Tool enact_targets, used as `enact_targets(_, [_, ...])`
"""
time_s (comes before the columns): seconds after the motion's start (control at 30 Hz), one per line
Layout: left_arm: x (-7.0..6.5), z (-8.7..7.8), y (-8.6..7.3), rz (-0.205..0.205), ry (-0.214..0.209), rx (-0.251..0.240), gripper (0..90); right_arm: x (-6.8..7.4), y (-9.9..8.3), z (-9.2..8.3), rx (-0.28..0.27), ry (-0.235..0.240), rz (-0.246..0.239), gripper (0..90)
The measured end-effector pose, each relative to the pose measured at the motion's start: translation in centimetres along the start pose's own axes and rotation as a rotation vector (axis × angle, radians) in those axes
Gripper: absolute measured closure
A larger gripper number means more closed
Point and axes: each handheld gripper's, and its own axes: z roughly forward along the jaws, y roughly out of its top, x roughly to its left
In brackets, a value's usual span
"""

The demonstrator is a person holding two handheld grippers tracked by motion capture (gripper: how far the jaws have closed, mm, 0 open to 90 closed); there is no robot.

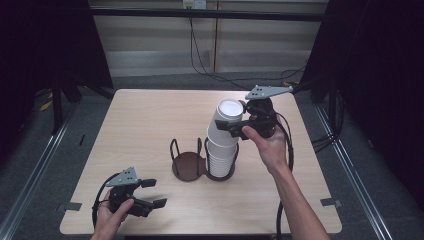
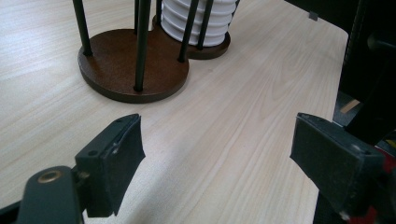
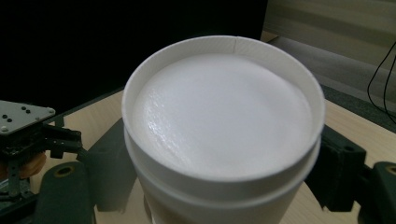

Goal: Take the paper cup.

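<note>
The right claw [image 1: 231,123] clamps the upside-down white paper cup [image 1: 227,120] topping a leaning, ribbed stack; the left claw [image 1: 153,193] gapes empty.

wooden table [image 1: 145,120], brown cup holder [image 1: 189,165]

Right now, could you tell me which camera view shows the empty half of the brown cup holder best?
The left gripper view: the empty half of the brown cup holder sits close, base and rods clear. The high view shows it small beside the stacked white cups.
</note>
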Motion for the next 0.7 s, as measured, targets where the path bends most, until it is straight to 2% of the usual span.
enact_targets(0.3, [0.0, 0.0, 0.0, 0.0, 0.0, -0.001, 16.7, 0.3, 0.5, -0.6, -0.038, 0.002, -0.007, 22.3])
enact_targets(0.7, [0.0, 0.0, 0.0, 0.003, -0.002, 0.002, 16.7, 0.0, 0.6, -1.7, -0.113, 0.024, 0.024, 22.5])
